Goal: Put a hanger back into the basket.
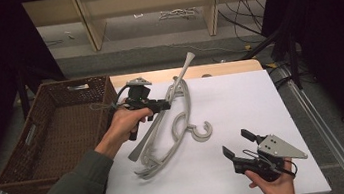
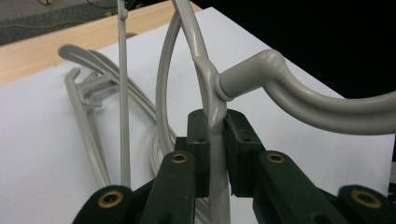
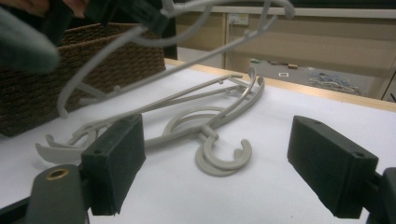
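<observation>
My left gripper (image 1: 165,104) is shut on one arm of a grey plastic hanger (image 1: 184,72) and holds it tilted above the white table (image 1: 241,103). In the left gripper view both jaws (image 2: 215,135) pinch the hanger's arm (image 2: 205,70) just below where its hook neck branches off. More grey hangers (image 1: 165,153) lie tangled on the table beneath, with their hooks (image 1: 201,132) pointing right. My right gripper (image 1: 236,144) is near the table's front right, open and holding nothing. It faces the lying hangers (image 3: 219,109), and the lifted hanger (image 3: 122,43) crosses above them.
A brown wicker basket (image 1: 57,84) stands off the table's left side, seemingly with nothing inside. A wooden strip (image 1: 157,74) borders the table's far edge. Cables and shelf legs are on the floor beyond. Bare white surface lies to the right of the hangers.
</observation>
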`<state>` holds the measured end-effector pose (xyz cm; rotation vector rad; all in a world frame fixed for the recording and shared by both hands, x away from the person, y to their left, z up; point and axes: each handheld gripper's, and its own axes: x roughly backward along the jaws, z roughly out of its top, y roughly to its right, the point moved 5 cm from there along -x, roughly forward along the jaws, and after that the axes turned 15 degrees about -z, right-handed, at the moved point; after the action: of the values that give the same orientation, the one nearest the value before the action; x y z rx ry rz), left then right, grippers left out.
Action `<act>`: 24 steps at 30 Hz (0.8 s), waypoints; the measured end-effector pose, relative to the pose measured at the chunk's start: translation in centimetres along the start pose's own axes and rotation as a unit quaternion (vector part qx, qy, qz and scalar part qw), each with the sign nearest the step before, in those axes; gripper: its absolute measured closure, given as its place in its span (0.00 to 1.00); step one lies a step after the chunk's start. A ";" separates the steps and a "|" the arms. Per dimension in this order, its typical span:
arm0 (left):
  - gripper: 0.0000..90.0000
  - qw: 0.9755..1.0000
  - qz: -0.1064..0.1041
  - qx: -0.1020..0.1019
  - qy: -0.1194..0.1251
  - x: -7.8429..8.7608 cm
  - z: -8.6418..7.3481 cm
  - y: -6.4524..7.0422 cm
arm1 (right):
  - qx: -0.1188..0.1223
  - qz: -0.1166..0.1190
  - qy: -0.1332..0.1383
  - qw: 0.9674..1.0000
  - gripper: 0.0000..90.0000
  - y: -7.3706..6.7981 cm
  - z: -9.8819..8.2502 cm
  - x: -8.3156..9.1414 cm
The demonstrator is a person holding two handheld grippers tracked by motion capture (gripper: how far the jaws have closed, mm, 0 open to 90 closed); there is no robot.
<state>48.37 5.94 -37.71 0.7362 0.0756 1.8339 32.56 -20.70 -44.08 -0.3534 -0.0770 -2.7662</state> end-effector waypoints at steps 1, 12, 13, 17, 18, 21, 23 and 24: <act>0.90 1.000 0.000 0.001 0.006 0.3 0.2 0.1 | 0.004 -0.004 -0.002 1.000 0.22 0.1 0.0 0.0; 0.90 0.999 0.016 -0.030 0.033 6.2 2.7 2.0 | 0.004 -0.007 -0.001 1.000 0.22 0.1 0.0 0.1; 0.90 0.999 0.016 -0.032 0.032 6.7 2.7 2.2 | -0.002 0.000 0.006 1.000 0.22 0.0 0.0 0.0; 0.90 0.999 0.019 -0.040 0.033 8.7 3.1 2.7 | 0.004 -0.006 -0.001 1.000 0.22 0.1 0.0 0.1; 0.90 0.998 0.022 -0.044 0.028 9.2 3.1 2.8 | 0.002 -0.003 0.000 1.000 0.22 0.0 0.0 0.0; 0.90 0.998 0.018 -0.047 0.038 10.5 3.4 3.3 | 0.006 -0.006 -0.005 1.000 0.22 0.1 0.0 0.1; 0.90 0.998 0.022 -0.056 0.033 11.3 3.5 3.5 | 0.005 -0.005 -0.005 1.000 0.22 0.1 0.0 0.1; 0.90 0.997 0.026 -0.060 0.032 11.7 3.5 3.5 | 0.005 -0.005 -0.005 1.000 0.22 0.1 0.0 0.1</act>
<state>44.90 13.71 -28.34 0.6008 -0.0129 1.8940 32.52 -20.79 -44.10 -0.3655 -0.0952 -2.7740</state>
